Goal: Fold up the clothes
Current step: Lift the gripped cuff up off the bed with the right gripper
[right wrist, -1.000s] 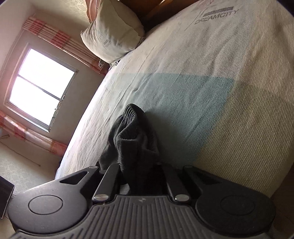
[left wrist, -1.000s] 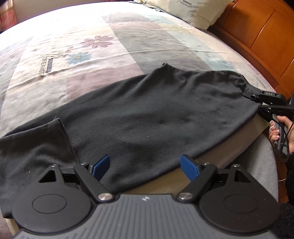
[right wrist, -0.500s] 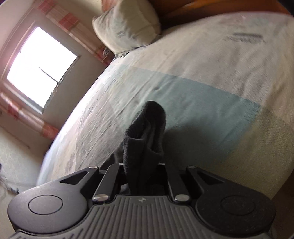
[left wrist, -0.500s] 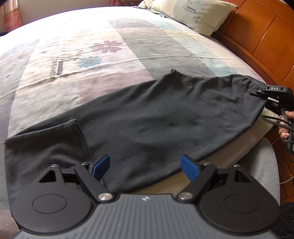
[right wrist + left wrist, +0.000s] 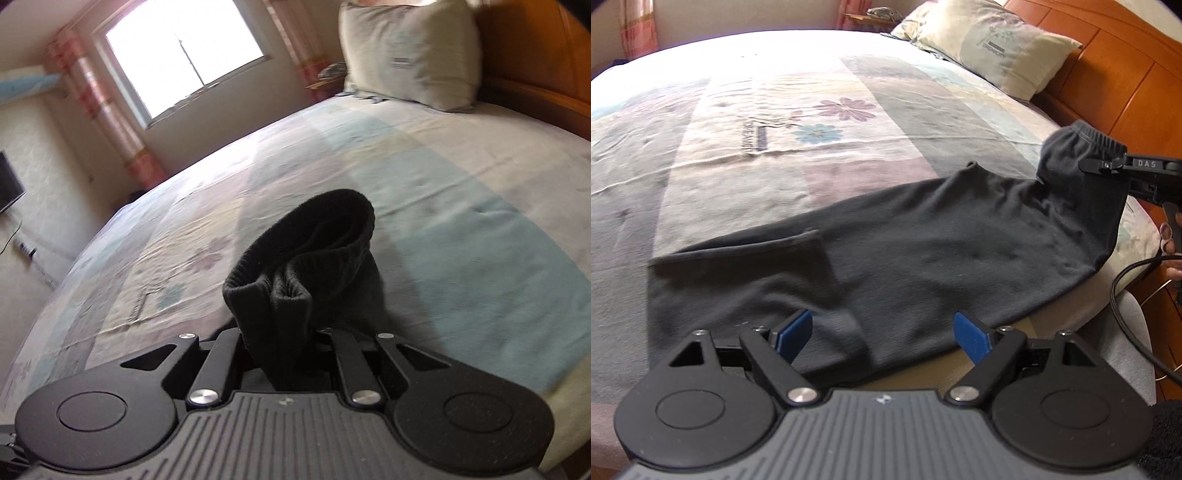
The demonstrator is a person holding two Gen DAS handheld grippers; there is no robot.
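Dark grey pants (image 5: pixel 923 251) lie across the near edge of the bed, leg hems at the left. At the right end, their ribbed waistband (image 5: pixel 1082 140) is lifted off the cover by my right gripper (image 5: pixel 1087 165), which is shut on it. In the right wrist view the bunched waistband (image 5: pixel 314 236) stands up between the jaws of my right gripper (image 5: pixel 284 332) and hides its pads. My left gripper (image 5: pixel 882 326) hovers open over the leg part near the bed's front edge, blue pads (image 5: pixel 796 328) wide apart and nothing between them.
A patterned bed cover (image 5: pixel 775 129) spreads beyond the pants. A pillow (image 5: pixel 993 48) leans on the wooden headboard (image 5: pixel 1126 81) at the far right. A person's hand (image 5: pixel 1171 236) and a black cable (image 5: pixel 1123 280) are at the right edge. A window (image 5: pixel 184 55) lights the far wall.
My right gripper has lifted the waistband off the bed, rolling upright, and the pants' right end has risen with it. My left gripper has shifted left along the pants, still open.
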